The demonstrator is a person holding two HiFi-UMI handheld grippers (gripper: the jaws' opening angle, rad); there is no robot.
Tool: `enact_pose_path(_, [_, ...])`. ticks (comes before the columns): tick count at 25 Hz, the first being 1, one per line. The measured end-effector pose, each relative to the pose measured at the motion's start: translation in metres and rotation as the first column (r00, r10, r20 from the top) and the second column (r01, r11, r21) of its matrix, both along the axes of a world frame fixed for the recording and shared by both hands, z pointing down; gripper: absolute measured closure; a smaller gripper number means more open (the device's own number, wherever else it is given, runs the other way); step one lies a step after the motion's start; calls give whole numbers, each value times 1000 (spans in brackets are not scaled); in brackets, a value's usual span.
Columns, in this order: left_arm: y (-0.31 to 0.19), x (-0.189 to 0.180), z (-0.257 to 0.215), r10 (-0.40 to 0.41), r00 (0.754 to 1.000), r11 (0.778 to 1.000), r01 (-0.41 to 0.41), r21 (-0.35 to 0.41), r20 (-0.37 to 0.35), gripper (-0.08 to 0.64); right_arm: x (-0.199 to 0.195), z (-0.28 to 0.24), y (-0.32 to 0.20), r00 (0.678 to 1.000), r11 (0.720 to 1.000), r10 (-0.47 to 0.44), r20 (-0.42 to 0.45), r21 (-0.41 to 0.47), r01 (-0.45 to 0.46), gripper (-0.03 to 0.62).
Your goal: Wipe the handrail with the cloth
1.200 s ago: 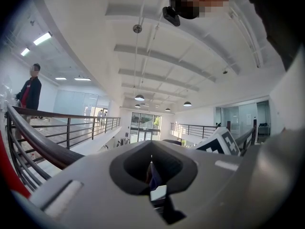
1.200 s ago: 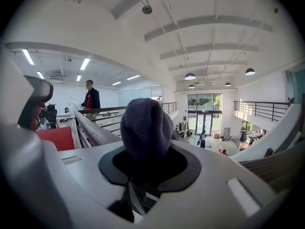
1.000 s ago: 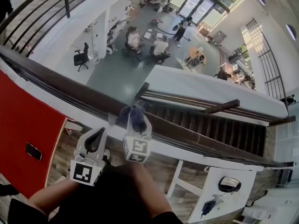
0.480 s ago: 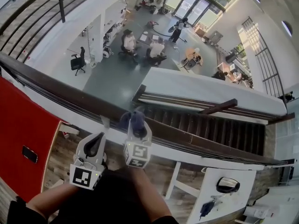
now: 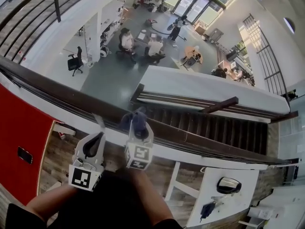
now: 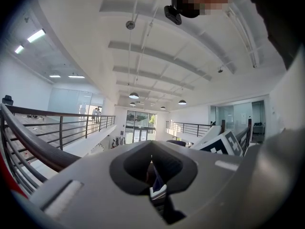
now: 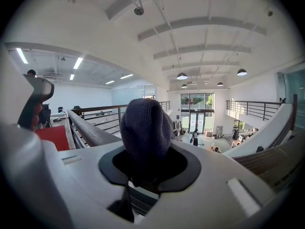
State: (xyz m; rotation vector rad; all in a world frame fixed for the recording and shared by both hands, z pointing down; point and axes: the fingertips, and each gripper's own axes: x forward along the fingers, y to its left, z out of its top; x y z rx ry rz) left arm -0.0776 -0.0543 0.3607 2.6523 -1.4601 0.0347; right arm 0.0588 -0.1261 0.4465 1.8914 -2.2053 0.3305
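1. There are two claws, one in each of the person's hands. Each carries one marker cube, the left cube (image 5: 85, 178) and the right cube (image 5: 138, 155).
2. There is one cloth (image 5: 134, 119), dark grey-blue and knitted. One dark wooden handrail (image 5: 62, 90) crosses the head view from upper left to lower right.
3. On the floor far below, at least four people (image 5: 153, 46) are seated or standing around desks. One black office chair (image 5: 74, 61) stands apart from them.
4. The right claw (image 5: 138, 129) is closed on the cloth (image 7: 145, 132). The cloth bulges up out of the hollow between the jaws as a rounded bundle.
5. In the head view the cloth lies over the handrail. In the right gripper view the handrail (image 7: 90, 132) runs just beside the bundle on its left. I cannot tell whether the cloth actually presses on the wood.
6. The left claw (image 5: 96, 138) has its jaws together and grips nothing. The hollow (image 6: 152, 168) between them shows only a sliver of something dark blue and white that I cannot identify.
7. The left claw's tips sit on the person's side of the handrail (image 6: 33, 147), just beside it and to the left of the right claw.
8. The printed marks that can be made out are the black-and-white square patterns on the cubes.
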Motion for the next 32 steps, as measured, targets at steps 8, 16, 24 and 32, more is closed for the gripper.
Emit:
enact_pose_path(8, [4,28,-15,32,999,999,-31,35,-18,560,23,0,5,1000,1000,15,-8,1,-15,483])
enact_pose_path(16, [2,43,-7,39,999,999,-39,4,-10,560,46,-2,11,999,999,39,-4,6,-39,483])
enact_pose_path(24, [4,64,1,62,998,998,-63,-20,-3,560,69,-1,19,998,998,55,-3,-19,-55,483])
enact_pose_path(32, [7,83,-1,73,997,997,-73,-24,3,560,88,-2,27,998,998,65,8,-16,-65,483])
